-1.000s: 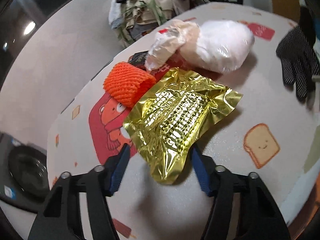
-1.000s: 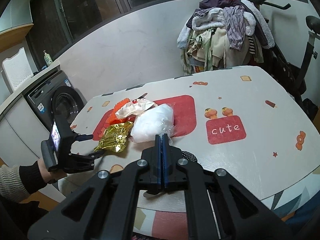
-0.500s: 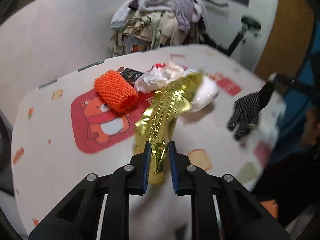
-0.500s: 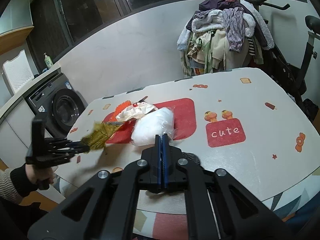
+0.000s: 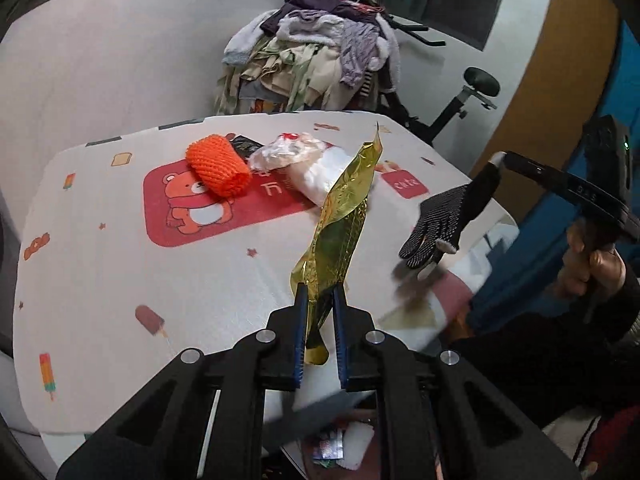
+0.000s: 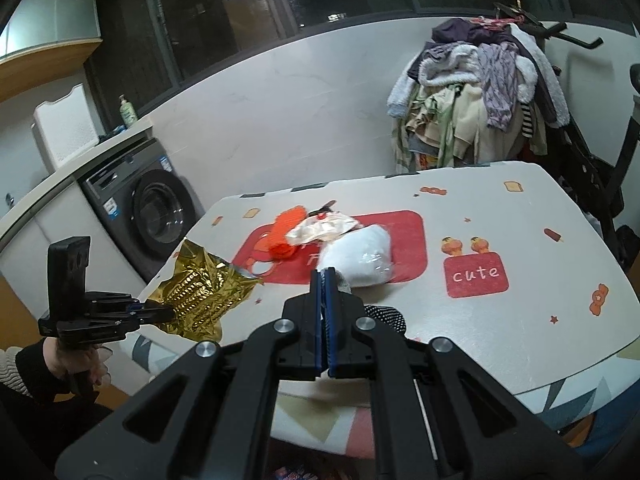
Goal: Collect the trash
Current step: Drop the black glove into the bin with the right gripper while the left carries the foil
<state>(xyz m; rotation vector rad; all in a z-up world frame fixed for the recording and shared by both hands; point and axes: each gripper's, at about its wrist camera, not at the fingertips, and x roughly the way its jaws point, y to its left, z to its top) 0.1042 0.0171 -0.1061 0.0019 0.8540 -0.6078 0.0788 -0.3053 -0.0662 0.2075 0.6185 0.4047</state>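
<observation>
My left gripper (image 5: 319, 292) is shut on a crinkled gold foil wrapper (image 5: 344, 216) and holds it up off the table; both show at the left of the right wrist view, gripper (image 6: 160, 312) and wrapper (image 6: 200, 292). My right gripper (image 6: 325, 276) is shut on a black dotted glove (image 6: 384, 316), which hangs from it in the left wrist view (image 5: 444, 220). On the table (image 5: 120, 280) lie an orange foam net (image 5: 218, 164), a crumpled clear wrapper (image 5: 288, 148), a white plastic bag (image 6: 360, 256) and a small dark packet (image 5: 244, 145).
A pile of clothes (image 6: 480, 88) hangs on an exercise bike beyond the table's far edge. A washing machine (image 6: 148, 216) stands left of the table. Something with trash shows dimly below the table's near edge (image 5: 332, 444).
My left gripper closed on the gold wrapper, lifted it off the table and drew it back toward the near left edge. The right gripper stayed shut on the glove, nearly still.
</observation>
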